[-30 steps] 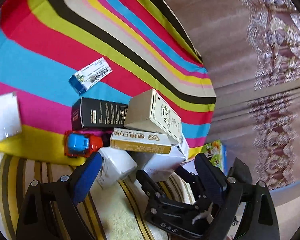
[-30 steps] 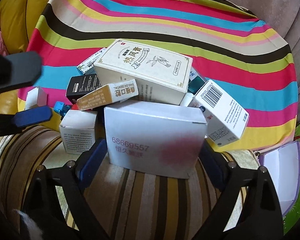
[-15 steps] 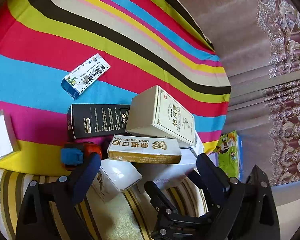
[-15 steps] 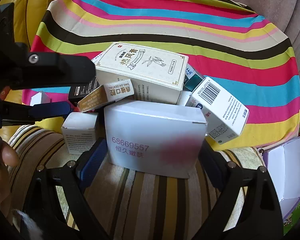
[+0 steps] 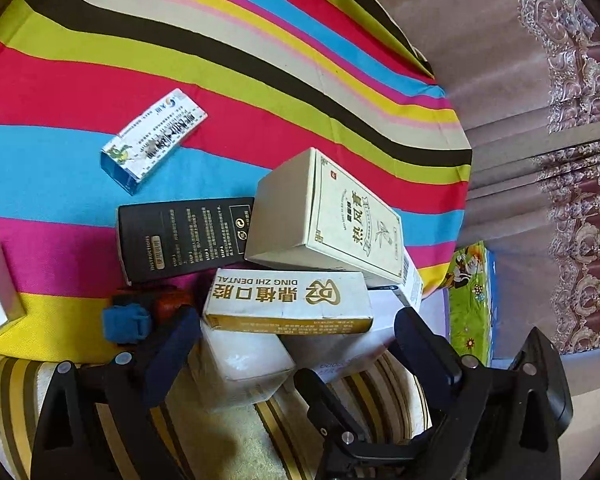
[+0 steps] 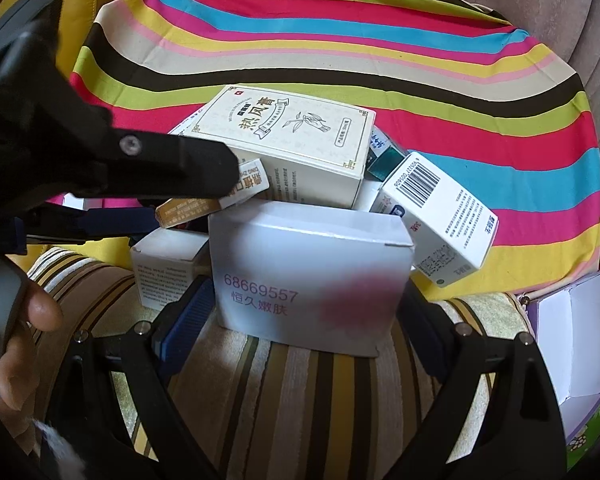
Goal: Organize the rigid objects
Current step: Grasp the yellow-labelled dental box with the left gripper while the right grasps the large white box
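A pile of cardboard boxes lies on a striped cloth. My right gripper (image 6: 304,320) is open around a white box printed 68669557 (image 6: 312,272), one finger on each side of it. My left gripper (image 5: 292,336) is open over a small white box (image 5: 244,360) and the gold dental box (image 5: 288,300). The left gripper's fingers (image 6: 172,168) also show in the right wrist view, over the gold box (image 6: 204,200). A cream box (image 5: 328,220) (image 6: 296,136) tops the pile. A black box (image 5: 180,236) lies beside it.
A blue-and-white box (image 5: 152,144) lies apart on the blue stripe. A red and blue toy (image 5: 140,312) sits left of the pile. A barcode box (image 6: 436,216) leans at the right. An open purple-edged box (image 6: 572,336) stands off the cloth's right edge. A striped cushion (image 6: 300,400) lies in front.
My left gripper has moved forward and right, its fingers now reaching over the gold box and small white box. The right gripper stays around the 68669557 box.
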A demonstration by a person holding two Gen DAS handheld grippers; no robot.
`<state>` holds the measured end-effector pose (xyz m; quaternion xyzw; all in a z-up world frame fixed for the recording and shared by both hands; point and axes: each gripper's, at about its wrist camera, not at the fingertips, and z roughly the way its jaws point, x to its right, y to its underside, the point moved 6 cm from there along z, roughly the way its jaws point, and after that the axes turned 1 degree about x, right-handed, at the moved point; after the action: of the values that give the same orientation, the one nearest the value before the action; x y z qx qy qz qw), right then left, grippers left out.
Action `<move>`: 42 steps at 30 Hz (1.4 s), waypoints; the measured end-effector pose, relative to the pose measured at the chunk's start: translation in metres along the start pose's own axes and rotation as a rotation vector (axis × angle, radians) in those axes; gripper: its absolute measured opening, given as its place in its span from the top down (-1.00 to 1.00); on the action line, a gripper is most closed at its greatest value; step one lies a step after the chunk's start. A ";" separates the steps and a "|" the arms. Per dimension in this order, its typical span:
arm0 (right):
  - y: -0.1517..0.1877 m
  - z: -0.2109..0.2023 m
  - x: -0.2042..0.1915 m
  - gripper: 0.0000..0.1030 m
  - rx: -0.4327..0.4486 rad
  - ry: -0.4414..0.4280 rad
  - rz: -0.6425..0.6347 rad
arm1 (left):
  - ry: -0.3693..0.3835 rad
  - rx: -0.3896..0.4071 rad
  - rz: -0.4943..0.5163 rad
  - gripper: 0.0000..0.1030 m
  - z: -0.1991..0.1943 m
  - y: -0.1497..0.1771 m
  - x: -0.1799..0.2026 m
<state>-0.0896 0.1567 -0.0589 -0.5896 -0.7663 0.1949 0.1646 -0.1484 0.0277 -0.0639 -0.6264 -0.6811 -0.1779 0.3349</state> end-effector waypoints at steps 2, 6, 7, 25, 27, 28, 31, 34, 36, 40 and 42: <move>0.000 0.000 0.001 -0.78 0.000 0.000 0.001 | -0.003 -0.006 0.005 -0.92 0.003 0.000 0.000; 0.000 0.000 0.000 -0.78 0.000 -0.001 0.000 | -0.017 0.006 0.020 -0.83 0.003 0.000 0.002; 0.000 0.000 0.000 -0.78 0.000 0.000 0.002 | -0.020 0.007 0.022 -0.79 0.003 -0.001 0.003; 0.002 -0.009 0.004 -0.77 0.033 -0.072 0.022 | 0.034 0.111 -0.004 -0.60 -0.015 0.007 0.006; 0.003 -0.012 0.004 -0.77 0.039 -0.090 0.026 | 0.041 0.132 -0.013 -0.60 -0.019 0.010 0.005; 0.003 -0.014 0.004 -0.77 0.043 -0.102 0.029 | 0.054 0.144 -0.022 -0.60 -0.021 0.011 0.004; 0.001 -0.014 0.011 -0.77 0.053 -0.129 0.040 | 0.087 0.187 -0.041 -0.60 -0.029 0.015 0.002; 0.005 -0.021 0.009 -0.77 0.064 -0.153 0.054 | 0.111 0.232 -0.050 -0.60 -0.036 0.020 0.001; 0.006 -0.024 0.010 -0.77 0.077 -0.165 0.060 | 0.122 0.259 -0.056 -0.60 -0.041 0.023 0.000; 0.010 -0.038 0.010 -0.77 0.114 -0.189 0.076 | 0.124 0.304 -0.046 -0.60 -0.047 0.030 0.004; 0.010 -0.042 0.014 -0.77 0.126 -0.202 0.089 | 0.124 0.318 -0.036 -0.60 -0.049 0.033 0.007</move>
<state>-0.0643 0.1774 -0.0274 -0.5888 -0.7384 0.3081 0.1146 -0.1044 0.0057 -0.0301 -0.5410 -0.6899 -0.1122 0.4677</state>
